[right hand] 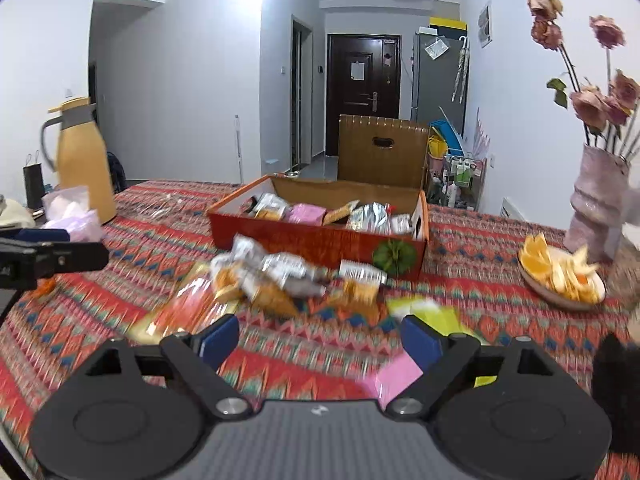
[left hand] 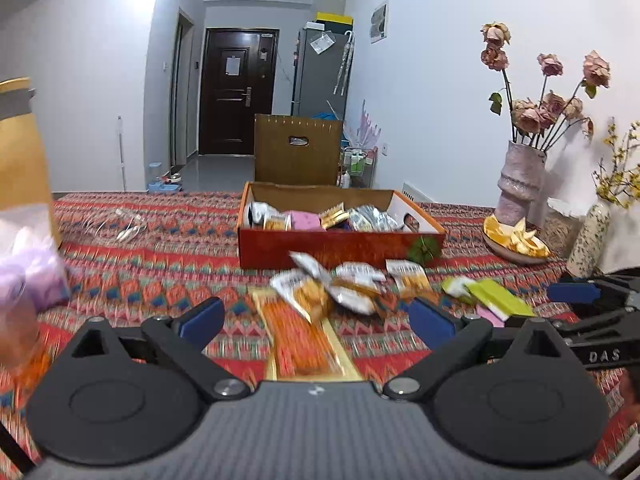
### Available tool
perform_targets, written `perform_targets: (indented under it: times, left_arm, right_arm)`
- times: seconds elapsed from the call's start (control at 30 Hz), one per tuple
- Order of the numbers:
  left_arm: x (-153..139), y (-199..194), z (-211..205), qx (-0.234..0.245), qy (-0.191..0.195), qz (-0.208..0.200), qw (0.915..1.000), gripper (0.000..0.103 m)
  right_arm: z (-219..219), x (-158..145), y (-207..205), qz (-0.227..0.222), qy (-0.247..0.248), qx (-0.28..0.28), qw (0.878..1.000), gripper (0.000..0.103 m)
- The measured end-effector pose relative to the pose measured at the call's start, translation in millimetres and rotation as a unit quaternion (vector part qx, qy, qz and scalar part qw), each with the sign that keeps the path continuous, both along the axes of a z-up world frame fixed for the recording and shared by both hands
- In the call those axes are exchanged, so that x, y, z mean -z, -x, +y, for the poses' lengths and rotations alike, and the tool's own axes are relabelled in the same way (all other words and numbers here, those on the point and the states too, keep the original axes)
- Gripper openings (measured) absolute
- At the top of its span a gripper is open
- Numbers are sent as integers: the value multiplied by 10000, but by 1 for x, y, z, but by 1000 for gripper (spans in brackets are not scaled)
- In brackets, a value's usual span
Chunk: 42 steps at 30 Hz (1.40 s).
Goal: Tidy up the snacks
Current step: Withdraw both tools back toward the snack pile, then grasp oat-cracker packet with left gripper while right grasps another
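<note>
A red cardboard box (left hand: 336, 246) (right hand: 320, 240) on the patterned table holds several snack packets. In front of it lies a loose pile of silver-and-orange packets (left hand: 340, 286) (right hand: 272, 276), a long orange packet (left hand: 300, 340) (right hand: 188, 312), green packets (left hand: 492, 292) (right hand: 432, 312) and a pink packet (right hand: 396, 376). My left gripper (left hand: 316, 320) is open and empty, its jaws either side of the long orange packet. My right gripper (right hand: 320, 340) is open and empty above the cloth, the pink packet by its right finger. The right gripper also shows at the left wrist view's right edge (left hand: 576, 294).
A yellow thermos (right hand: 80, 160) and a purple plastic bag (right hand: 72, 212) stand at the left. A plate of orange peels (right hand: 560, 272) (left hand: 516, 240) and a vase of dried roses (right hand: 596, 208) (left hand: 520, 184) stand at the right. A brown chair back (left hand: 298, 148) is behind the box.
</note>
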State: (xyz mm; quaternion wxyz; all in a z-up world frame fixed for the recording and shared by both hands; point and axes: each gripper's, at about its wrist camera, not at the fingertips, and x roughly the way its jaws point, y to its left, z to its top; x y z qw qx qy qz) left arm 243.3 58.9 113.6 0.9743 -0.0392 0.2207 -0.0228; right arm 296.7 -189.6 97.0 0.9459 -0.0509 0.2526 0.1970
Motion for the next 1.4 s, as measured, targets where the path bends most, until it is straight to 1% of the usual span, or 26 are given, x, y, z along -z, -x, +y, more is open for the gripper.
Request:
perform_targets:
  times: [0.07,0.17,0.3,0.43,0.6,0.87,1.07,1.23,1.3,1.37,1.4]
  left_arm:
    - [7,19,-3,-79,106,39,9999,102]
    - [23,43,-4,-128,242,227,9994,102]
    - [38,57,-11,-195,210,479,9984,102]
    - [47,62,-18,-103,116,613,9980,102]
    - [52,54,-26,-49,36,678,9977,102]
    - [65,32,-16,-117,112,911,9957,102]
    - [68,7,2,-199,195,966,9949,102]
    - [75,-19,23,-299,189,1099,9933,102]
    - [75,-29,32,-336,193,1095,9932,102]
    - [73,-37,40,-382,189,1059,9935,102]
    - [72,-41,44,-402,181,1048,9935,102]
  right_arm:
    - [-9,8,24,-57,-7,53,10000,89]
    - [-19,19,56,-129,-15,141,9998,90]
    - [-30,37,87,-85,-12,201,9998,90]
    - [-36,50,101,57,-85,236,9997,90]
    - [-36,57,99,105,-128,195,9997,90]
    - [-28,64,79,261,-128,105,9995,90]
    - [-7,67,44,469,-169,-128,9987,90]
    - [15,63,-5,686,-556,-494,9949,89]
    - [28,62,-30,712,-533,-609,9942,89]
    - [46,59,-55,642,-363,-695,9949,89]
    - [54,57,-70,636,-359,-769,9944,89]
